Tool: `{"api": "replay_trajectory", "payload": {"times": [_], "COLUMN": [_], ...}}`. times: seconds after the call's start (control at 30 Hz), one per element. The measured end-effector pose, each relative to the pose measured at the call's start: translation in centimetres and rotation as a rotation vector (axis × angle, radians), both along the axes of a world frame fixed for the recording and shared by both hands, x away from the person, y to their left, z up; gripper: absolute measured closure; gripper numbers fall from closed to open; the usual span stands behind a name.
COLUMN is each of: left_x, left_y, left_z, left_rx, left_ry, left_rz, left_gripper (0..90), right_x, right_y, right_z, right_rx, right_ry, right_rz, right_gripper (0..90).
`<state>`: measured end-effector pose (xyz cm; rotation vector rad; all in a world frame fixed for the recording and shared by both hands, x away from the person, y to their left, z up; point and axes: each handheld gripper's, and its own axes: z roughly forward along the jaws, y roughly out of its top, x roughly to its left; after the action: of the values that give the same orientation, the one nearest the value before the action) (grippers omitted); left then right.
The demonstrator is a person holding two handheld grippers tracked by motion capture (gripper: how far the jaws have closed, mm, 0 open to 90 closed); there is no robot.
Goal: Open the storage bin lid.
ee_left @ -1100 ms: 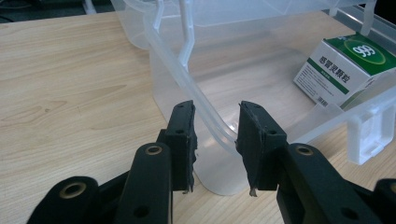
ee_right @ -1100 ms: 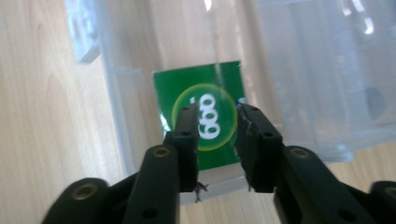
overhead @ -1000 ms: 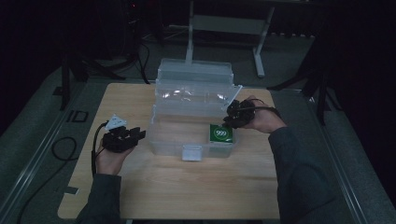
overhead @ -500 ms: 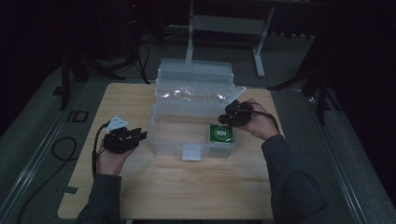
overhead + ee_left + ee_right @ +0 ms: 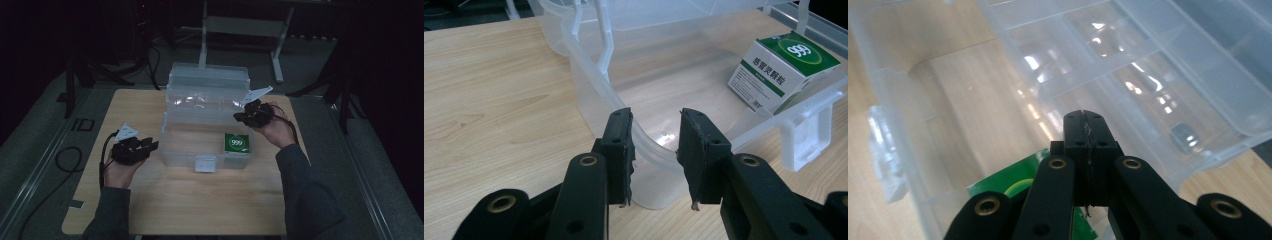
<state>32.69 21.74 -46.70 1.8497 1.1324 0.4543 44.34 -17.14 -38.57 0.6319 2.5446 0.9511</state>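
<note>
Jaws, left gripper [image 5: 656,160]: your two black jaws stand apart at a moderate gap, one on each side of the rounded corner rim of the clear plastic box [image 5: 589,55], gripping nothing; the rim passes between the pads, and contact cannot be told from the left gripper view.
Jaws, right gripper [image 5: 1087,150]: pressed fully together, pad against pad, nothing between them; you hold them above the box's right end, over the green carton [image 5: 1013,192].
Item, green carton [image 5: 781,67]: green and white, marked 999; it lies tilted inside the lower tub, at its front right corner, leaning toward the front wall; in the high view [image 5: 236,143] it sits just below your right gripper [image 5: 252,112].
Item, clear plastic box [image 5: 207,120]: open, tiered; compartmented tray raised behind the lower tub; white latch [image 5: 205,163] at the middle of the front wall.
Item, left gripper in high view [image 5: 135,148]: held at the tub's left front corner, your hand behind it, cable [image 5: 103,160] trailing back toward you.
Item, wooden table [image 5: 200,205]: light wood; bears the box near its middle.
Surroundings: dark floor; a metal stand [image 5: 240,25] beyond the table.
</note>
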Motion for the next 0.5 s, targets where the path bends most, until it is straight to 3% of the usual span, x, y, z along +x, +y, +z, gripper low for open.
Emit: {"api": "replay_trajectory", "payload": {"times": [0.17,0.5], "left_x": [0.0,0.0], "left_y": [-0.1,-0.5], "left_z": [0.0,0.1], "left_rx": [0.002,0.005], "left_ry": [0.0,-0.001], "left_rz": [-0.004,-0.016], "left_gripper": [66.5,66.7], "right_x": [0.5,1.8], "right_y": [0.0,0.0], "right_z": [-0.1,0.5], "right_rx": [0.005,0.074], "right_ry": [-0.012,-0.028], "right_rz": [-0.035,-0.089], "right_gripper": [90.0,90.0]}}
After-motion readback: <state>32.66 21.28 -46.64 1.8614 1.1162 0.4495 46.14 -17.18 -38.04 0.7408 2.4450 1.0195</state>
